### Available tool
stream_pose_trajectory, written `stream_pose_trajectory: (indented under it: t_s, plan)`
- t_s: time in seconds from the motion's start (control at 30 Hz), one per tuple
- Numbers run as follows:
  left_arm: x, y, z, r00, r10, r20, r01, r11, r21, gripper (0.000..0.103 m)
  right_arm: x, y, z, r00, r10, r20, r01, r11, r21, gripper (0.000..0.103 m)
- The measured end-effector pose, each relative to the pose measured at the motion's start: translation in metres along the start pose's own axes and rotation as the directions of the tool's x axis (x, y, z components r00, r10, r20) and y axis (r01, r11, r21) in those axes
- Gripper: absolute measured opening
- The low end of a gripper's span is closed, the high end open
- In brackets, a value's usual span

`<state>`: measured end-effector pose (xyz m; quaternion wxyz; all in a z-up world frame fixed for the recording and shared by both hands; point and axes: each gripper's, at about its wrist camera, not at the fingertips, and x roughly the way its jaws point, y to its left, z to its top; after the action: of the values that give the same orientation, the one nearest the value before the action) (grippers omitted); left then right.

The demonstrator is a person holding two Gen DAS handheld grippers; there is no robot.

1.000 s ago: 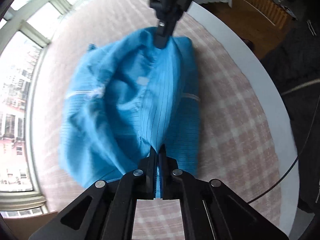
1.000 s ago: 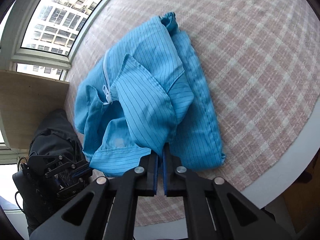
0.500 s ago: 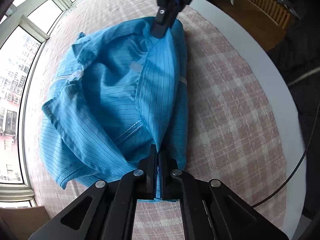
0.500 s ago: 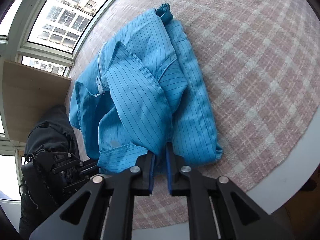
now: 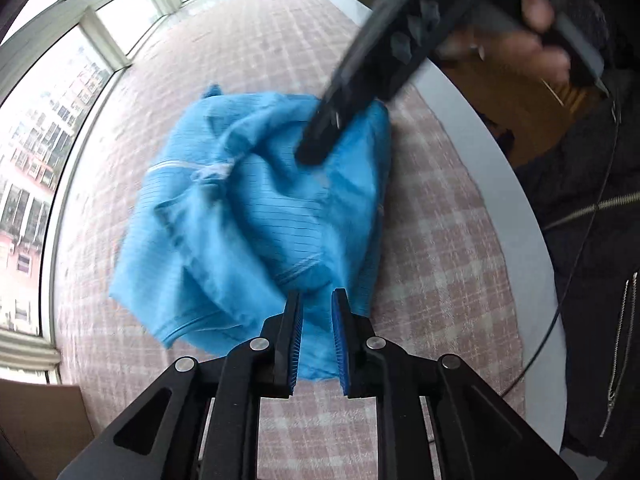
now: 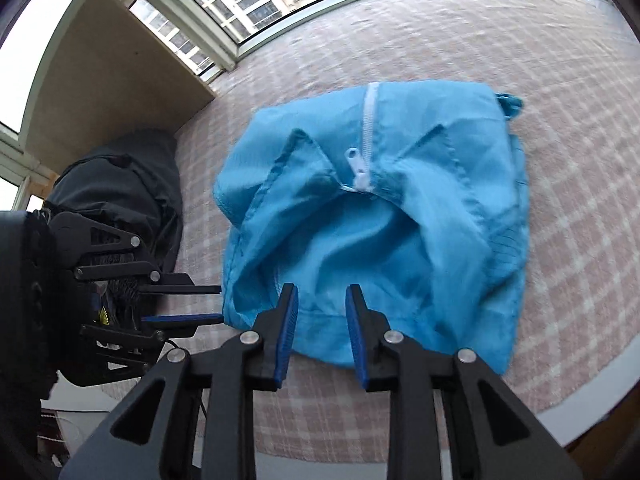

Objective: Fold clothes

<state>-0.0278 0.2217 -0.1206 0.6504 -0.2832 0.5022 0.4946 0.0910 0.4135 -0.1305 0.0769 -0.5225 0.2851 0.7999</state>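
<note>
A blue pinstriped jacket (image 5: 256, 216) with a white zipper (image 6: 367, 136) lies in a loosely folded heap on the pink checked tablecloth (image 5: 440, 248). My left gripper (image 5: 317, 299) stands open at the jacket's near hem, with nothing between its blue pads. My right gripper (image 6: 322, 292) is open too, hovering over the opposite hem with its pads apart. In the left wrist view the right gripper (image 5: 318, 148) is a blurred dark shape above the far side of the jacket. The right wrist view has the left gripper (image 6: 219, 304) open at the jacket's left corner.
The table's white rim (image 5: 508, 168) curves along the right, with a person's dark zipped jacket (image 5: 592, 240) just beyond it. A hand (image 5: 540, 44) holds the right gripper. Windows (image 6: 248, 4) line the far side. A wooden panel (image 6: 108, 76) and a dark sleeve (image 6: 120, 188) are behind the left gripper.
Both grippers were shut on the jacket's edge and have let go and opened. The jacket has dropped into a heap. The right gripper has swung round over it.
</note>
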Motion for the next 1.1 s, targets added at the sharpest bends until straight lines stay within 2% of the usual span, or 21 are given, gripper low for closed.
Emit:
stream_pose_trajectory:
  t_s: [0.07,0.13,0.23,0.33,0.4,0.43,0.5,0.6,0.67,0.73,0.8,0.87,0.93,0.97,1.1]
  plan:
    - [-0.006,0.008,0.004,1.000,0.019,0.005,-0.019,0.998,-0.056,0.015,0.023,-0.005,-0.007,0.996,-0.040,-0.086,0.038,0.999,-0.028,0.025]
    - [-0.007,0.028,-0.003,1.000,0.023,0.007,-0.022,0.987,-0.158,0.015,0.027,-0.007,-0.013,0.991,-0.062,-0.122,0.057,0.997,-0.043,0.024]
    - [-0.009,0.057,-0.016,0.999,0.030,0.018,-0.023,0.946,-0.323,0.016,0.022,-0.008,-0.019,0.986,-0.085,-0.143,0.077,0.995,-0.060,0.024]
    - [-0.015,0.074,-0.023,0.998,0.027,0.054,-0.001,0.906,-0.424,0.016,-0.005,0.000,-0.012,0.995,-0.074,-0.068,0.068,0.994,-0.087,0.025]
    - [-0.016,0.075,-0.020,0.996,0.005,0.094,0.038,0.893,-0.449,0.017,-0.015,0.006,-0.005,0.998,-0.061,-0.014,0.059,0.992,-0.108,0.025]
    - [-0.013,0.071,-0.018,0.993,-0.009,0.116,0.061,0.886,-0.460,0.018,-0.010,0.006,-0.004,0.998,-0.061,-0.018,0.059,0.993,-0.102,0.026]
    - [-0.015,0.074,-0.011,0.992,-0.027,0.121,0.079,0.892,-0.445,0.020,0.010,0.001,-0.006,0.995,-0.074,-0.061,0.069,0.995,-0.074,0.026]
    - [0.026,0.053,0.001,0.996,-0.050,0.076,0.078,0.899,-0.430,0.021,0.033,-0.006,-0.024,0.987,-0.107,-0.117,0.099,0.993,-0.071,0.027]
    - [0.066,0.033,0.006,0.997,-0.077,0.030,0.083,0.896,-0.436,0.022,0.029,-0.009,-0.033,0.992,-0.083,-0.098,0.077,0.995,-0.070,0.027]
    - [0.096,0.020,0.002,0.994,-0.107,-0.020,0.087,0.891,-0.445,0.021,0.016,-0.013,-0.035,0.992,-0.030,-0.123,0.024,0.999,-0.047,0.027]
    - [0.087,0.021,-0.003,0.996,-0.085,-0.021,0.067,0.893,-0.444,0.021,-0.003,-0.020,-0.036,0.992,0.038,-0.123,-0.040,0.999,-0.017,0.027]
    - [0.062,0.029,-0.003,0.998,-0.054,0.030,0.062,0.886,-0.460,0.021,-0.039,-0.036,-0.030,0.992,0.117,-0.039,-0.116,0.993,0.027,0.027]
    - [0.038,0.042,-0.002,0.997,-0.020,0.081,0.056,0.877,-0.478,0.024,-0.068,-0.058,-0.018,0.994,0.098,0.052,-0.101,0.993,0.063,0.027]
    - [0.032,0.050,-0.001,0.996,0.007,0.089,0.037,0.874,-0.485,0.029,-0.070,-0.068,-0.010,0.995,0.075,0.067,-0.080,0.994,0.075,0.027]
    - [0.052,0.083,0.006,0.995,0.061,0.078,-0.009,0.840,-0.543,0.030,-0.080,-0.108,0.021,0.992,-0.018,0.123,0.003,0.992,0.126,0.027]
